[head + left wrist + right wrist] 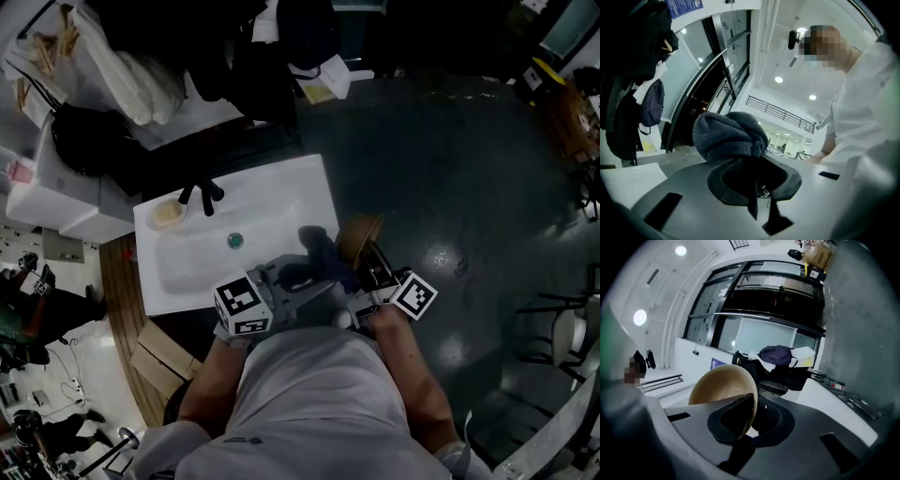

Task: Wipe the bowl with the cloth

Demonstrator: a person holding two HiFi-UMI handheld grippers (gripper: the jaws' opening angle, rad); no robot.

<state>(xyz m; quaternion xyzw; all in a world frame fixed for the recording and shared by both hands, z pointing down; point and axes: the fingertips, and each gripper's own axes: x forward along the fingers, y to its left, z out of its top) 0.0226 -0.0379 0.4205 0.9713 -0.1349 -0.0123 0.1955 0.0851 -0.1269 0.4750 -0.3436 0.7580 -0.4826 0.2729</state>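
The left gripper [751, 161] pinched a bunched grey towelling cloth [727, 133], the right gripper [751, 414] clamped a tan round bowl [719, 383] by its rim just beside it, and wiping seemingly called next for pressing cloth into bowl.

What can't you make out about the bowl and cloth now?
- Whether cloth touches bowl: head view, too dim, overlapping.
- Bowl's lower half: right gripper view, hidden by right gripper.
- Cloth's lower end: left gripper view, hidden by left gripper.
- Yellowish thing at sink corner: head view, too small.
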